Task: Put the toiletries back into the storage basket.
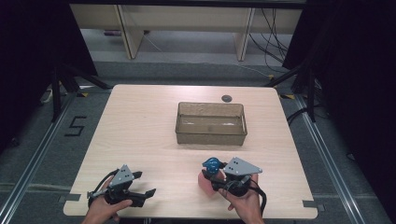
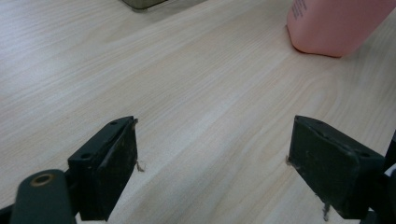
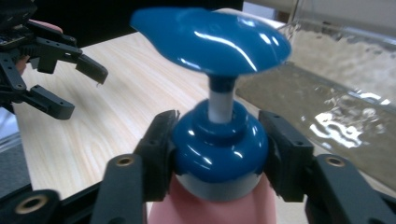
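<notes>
From the high view, a pale wooden table (image 1: 140, 135) carries a clear, shallow rectangular plastic tub (image 1: 211, 123) set toward its far middle, with a small round dark disc (image 1: 227, 98) just beyond the tub's far rim. Near the front edge, right of centre, stands a pink plastic pump bottle with a glossy blue dispenser head (image 1: 211, 173). The right gripper (image 1: 218, 176) sits against it, held by the person's right hand (image 1: 245, 203), its grey three-cornered plate on top. The left gripper (image 1: 147, 193) lies low near the front left, well apart from the bottle, in the left hand (image 1: 105, 210).

In the left gripper view, its two black jaws stand spread wide with only bare wood grain between them. The bottle's pink base (image 2: 334, 25) rests on the table at the upper right, and a corner of the tub (image 2: 142, 3) peeks in at the top edge.

In the right gripper view, the jaws are pinched on the bottle's round blue collar (image 3: 219, 149), one pad pressed to each side (the pink shoulder shows just below). The blue pump head (image 3: 210, 39) rises above on its white stem. The tub's rippled clear wall (image 3: 345, 88) lies just behind to the right, and the left gripper shows farther off at the upper left, jaws parted.
</notes>
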Demonstrator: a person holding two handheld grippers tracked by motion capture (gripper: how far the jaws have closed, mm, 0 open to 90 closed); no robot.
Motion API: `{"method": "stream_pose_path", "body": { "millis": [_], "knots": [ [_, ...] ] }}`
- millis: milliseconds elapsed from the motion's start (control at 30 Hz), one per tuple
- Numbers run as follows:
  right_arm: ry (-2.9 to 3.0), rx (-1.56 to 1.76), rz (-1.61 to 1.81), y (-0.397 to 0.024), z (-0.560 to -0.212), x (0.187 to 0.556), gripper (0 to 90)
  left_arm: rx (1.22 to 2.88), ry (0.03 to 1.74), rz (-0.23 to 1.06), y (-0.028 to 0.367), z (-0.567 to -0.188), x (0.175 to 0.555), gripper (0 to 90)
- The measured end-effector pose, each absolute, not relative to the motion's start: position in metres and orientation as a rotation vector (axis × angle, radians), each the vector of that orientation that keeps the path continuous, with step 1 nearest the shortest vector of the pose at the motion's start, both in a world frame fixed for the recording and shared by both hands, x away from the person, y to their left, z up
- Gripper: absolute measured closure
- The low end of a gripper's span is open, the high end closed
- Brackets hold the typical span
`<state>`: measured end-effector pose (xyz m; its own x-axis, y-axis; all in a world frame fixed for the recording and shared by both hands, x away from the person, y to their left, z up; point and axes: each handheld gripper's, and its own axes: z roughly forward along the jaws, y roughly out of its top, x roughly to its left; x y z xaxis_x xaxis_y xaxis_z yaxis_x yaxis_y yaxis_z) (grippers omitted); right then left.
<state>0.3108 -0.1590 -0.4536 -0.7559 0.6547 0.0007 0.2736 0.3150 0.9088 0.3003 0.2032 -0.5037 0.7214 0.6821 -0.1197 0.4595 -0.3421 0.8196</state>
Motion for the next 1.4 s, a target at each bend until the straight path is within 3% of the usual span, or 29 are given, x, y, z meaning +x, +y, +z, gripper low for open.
{"method": "stream_pose_path", "body": {
  "millis": [567,1400],
  "knots": [
    [2.195,0.871,1.389,-0.160,-0.439,0.310,53.2,2.014,0.883,0.295,0.206,-0.503,0.301,15.0],
    [2.151,0.883,1.399,-0.180,-0.391,0.355,53.2,1.998,0.897,0.284,0.208,-0.505,0.305,15.0]
  ]
}}
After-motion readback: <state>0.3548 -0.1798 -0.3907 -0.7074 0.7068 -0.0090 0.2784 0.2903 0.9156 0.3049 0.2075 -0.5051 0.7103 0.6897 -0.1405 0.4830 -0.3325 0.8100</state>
